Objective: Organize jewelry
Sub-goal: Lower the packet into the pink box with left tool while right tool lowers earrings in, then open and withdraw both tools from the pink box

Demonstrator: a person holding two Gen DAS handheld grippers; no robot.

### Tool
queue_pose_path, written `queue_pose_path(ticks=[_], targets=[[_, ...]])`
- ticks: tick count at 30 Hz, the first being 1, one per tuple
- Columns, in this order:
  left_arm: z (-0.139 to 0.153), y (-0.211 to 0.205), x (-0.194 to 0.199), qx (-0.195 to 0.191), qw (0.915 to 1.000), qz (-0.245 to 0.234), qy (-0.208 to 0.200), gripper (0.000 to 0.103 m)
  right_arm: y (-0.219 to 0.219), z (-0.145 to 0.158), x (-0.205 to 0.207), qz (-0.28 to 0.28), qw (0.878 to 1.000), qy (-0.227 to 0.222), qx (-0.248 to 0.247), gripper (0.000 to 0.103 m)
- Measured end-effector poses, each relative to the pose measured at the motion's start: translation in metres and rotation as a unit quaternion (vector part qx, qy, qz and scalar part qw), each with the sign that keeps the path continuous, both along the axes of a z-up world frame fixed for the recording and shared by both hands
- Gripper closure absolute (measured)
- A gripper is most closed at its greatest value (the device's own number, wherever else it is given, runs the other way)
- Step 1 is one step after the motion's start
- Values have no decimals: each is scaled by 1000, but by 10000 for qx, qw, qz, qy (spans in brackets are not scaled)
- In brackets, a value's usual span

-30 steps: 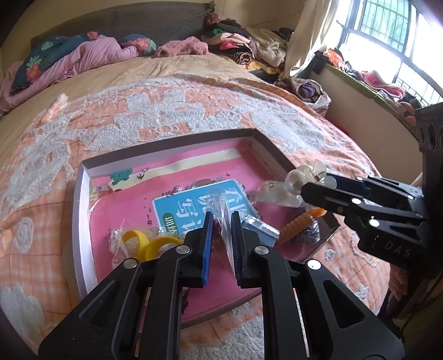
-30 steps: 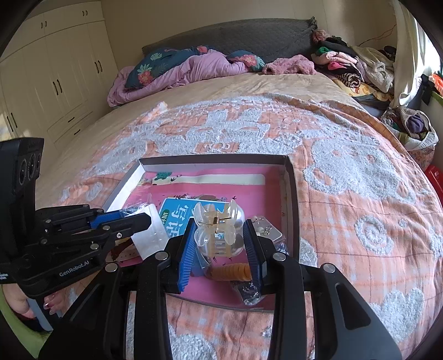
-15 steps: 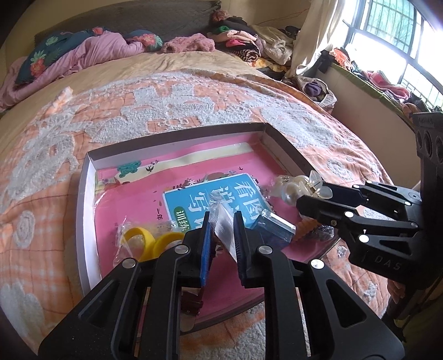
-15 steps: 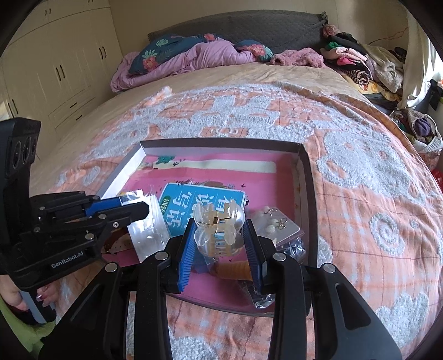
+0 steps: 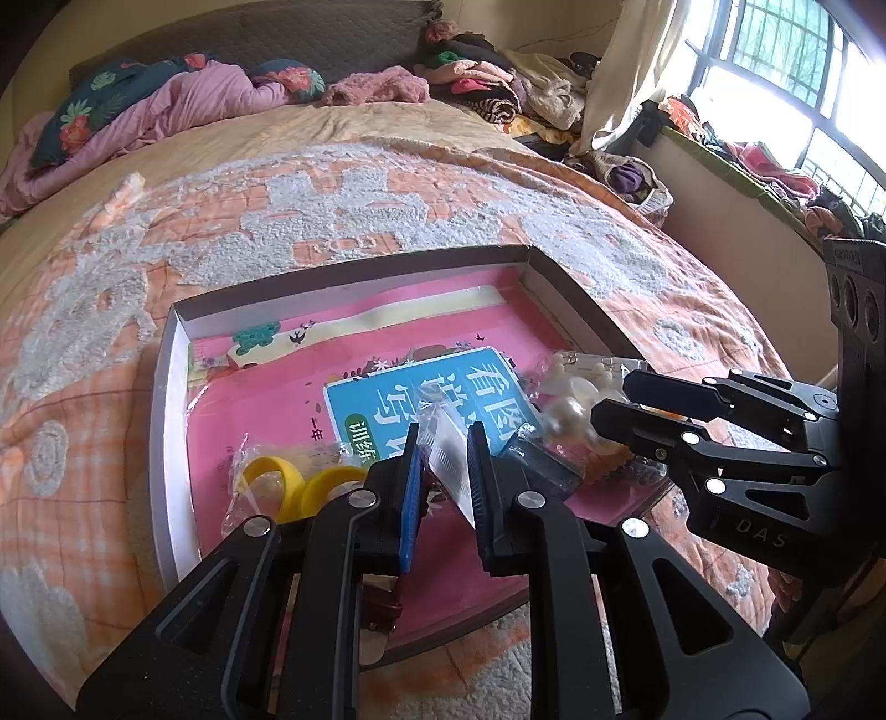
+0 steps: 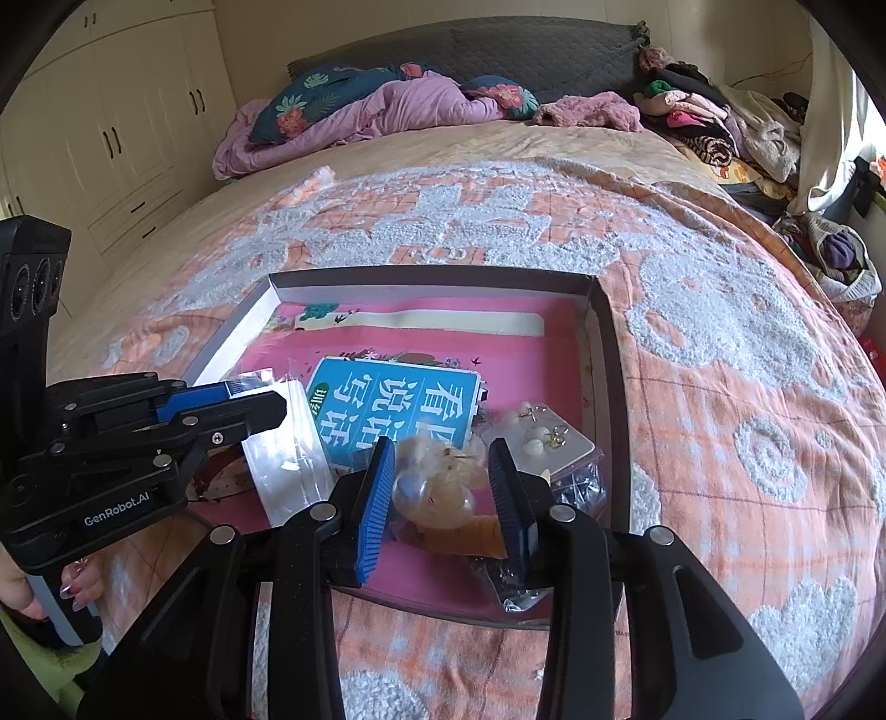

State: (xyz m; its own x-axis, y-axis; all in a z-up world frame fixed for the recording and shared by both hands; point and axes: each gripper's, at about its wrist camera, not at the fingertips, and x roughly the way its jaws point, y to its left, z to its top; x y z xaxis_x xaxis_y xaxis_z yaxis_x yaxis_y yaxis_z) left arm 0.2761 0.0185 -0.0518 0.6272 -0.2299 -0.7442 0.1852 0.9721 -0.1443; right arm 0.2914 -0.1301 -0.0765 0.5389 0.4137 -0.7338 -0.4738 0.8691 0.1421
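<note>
**Jewelry sorting on a quilted bed**

A shallow box tray (image 6: pixel 603 354) lined in pink sits on a bed (image 6: pixel 720 343) spread with an orange-and-white textured quilt. The left claw (image 5: pixel 443 471) is clenched on a small clear plastic packet (image 5: pixel 448 459), held above the tray's near edge. The right claw (image 6: pixel 443 487) grips a translucent hair clip (image 6: pixel 437 482), blurred in its own view, over the tray's near right corner. In the tray lie a blue booklet with Chinese lettering (image 6: pixel 393 404), a bagged pair of yellow rings (image 5: pixel 299 484) at the left and a card of pearl earrings (image 6: pixel 540 443) at the right, just beside the clip. Behind the bed stands a grey padded headboard (image 6: pixel 470 50), with purple bedding and floral pillows (image 6: pixel 360 111) heaped against it. White wardrobes (image 6: pixel 111 122) line one wall; piled clothes (image 5: pixel 498 94) and a barred window (image 5: pixel 775 72) fill the other side
</note>
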Motion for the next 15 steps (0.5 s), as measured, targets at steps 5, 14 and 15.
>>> queue_pose_path(ticks=[5,14,15], targets=[[1,0,0,-2,10000,9,-3,93,-6,2,-4,-53,10000,-12,64,68],[12,-1,-6,76,9999,112,-104,68,-23,17,-18,-200,9994,-102,246,46],[15,-1,-8,89,9998,137,-146,65,-26,21,-22,-211,9992,-153,290,40]])
